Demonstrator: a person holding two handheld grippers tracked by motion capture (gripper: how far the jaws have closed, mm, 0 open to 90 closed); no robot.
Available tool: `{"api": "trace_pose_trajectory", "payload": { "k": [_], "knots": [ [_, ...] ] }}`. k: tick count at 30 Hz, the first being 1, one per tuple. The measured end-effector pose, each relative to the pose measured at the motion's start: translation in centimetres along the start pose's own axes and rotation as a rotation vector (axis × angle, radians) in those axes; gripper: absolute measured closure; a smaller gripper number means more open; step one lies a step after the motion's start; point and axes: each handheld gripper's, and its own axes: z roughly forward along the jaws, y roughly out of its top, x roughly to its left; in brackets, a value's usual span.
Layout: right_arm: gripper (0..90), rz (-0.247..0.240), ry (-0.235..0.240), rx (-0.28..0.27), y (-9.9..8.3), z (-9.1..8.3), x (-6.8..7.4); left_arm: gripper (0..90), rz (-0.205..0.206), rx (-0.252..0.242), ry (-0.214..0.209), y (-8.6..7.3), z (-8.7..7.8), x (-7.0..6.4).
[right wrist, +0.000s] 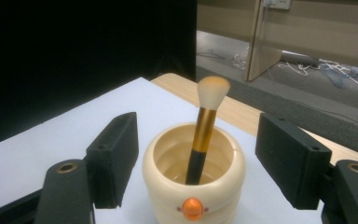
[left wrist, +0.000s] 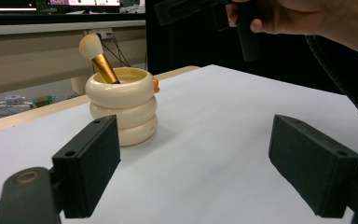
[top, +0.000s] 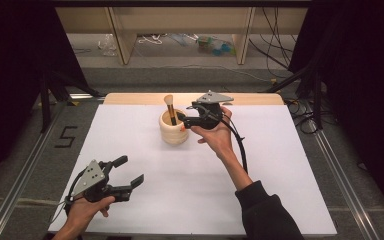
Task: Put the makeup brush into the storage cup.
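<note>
My left gripper [top: 125,176] is a black frame with two blocky, matte black jaws, each with a small round hole near its base, and a brass-coloured ring on the knuckle behind it. A grey three-cornered plate dotted with small screws sits on top. My right gripper [top: 184,121] matches it, trailing a thick black cable. A dark sleeve [top: 265,210] covers my right forearm.
</note>
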Motion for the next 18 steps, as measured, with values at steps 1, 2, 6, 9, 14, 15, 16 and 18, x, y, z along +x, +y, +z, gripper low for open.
{"api": "trace_pose_trajectory", "payload": {
  "k": [1, 2, 6, 9, 14, 15, 16, 18],
  "knots": [
    [30.8, 0.008, 0.009, -0.001, -0.1, -0.1, 0.0, 16.5, 0.000, 0.000, -0.001, 0.0, 0.0, 0.0],
    [30.8, 0.007, 0.002, -0.001, -0.2, -0.1, 0.1, 16.5, -0.001, 0.001, -0.002, 0.0, 0.0, 0.0],
    [30.2, -0.010, 0.007, 0.012, -0.5, -0.4, 0.3, 16.5, -0.002, -0.007, -0.009, 0.0, 0.0, 0.0],
    [29.7, -0.021, 0.010, 0.001, -0.5, -0.7, 0.4, 16.5, 0.006, 0.000, -0.002, 0.0, -0.1, 0.0],
    [26.6, -0.010, 0.010, -0.011, -0.7, -1.6, 0.4, 16.5, 0.098, 0.100, 0.009, 0.1, -0.6, 0.5],
    [26.4, -0.004, 0.009, -0.011, -0.8, -1.8, 0.4, 16.5, 0.126, 0.117, 0.000, 0.2, -0.7, 0.7],
    [26.4, -0.002, 0.010, -0.008, -0.9, -2.0, 0.4, 16.5, 0.145, 0.125, -0.007, 0.2, -0.8, 0.8],
    [26.2, -0.010, 0.009, -0.010, -1.1, -2.3, 0.3, 16.4, 0.161, 0.139, -0.017, 0.3, -0.9, 0.9]
  ]
}}
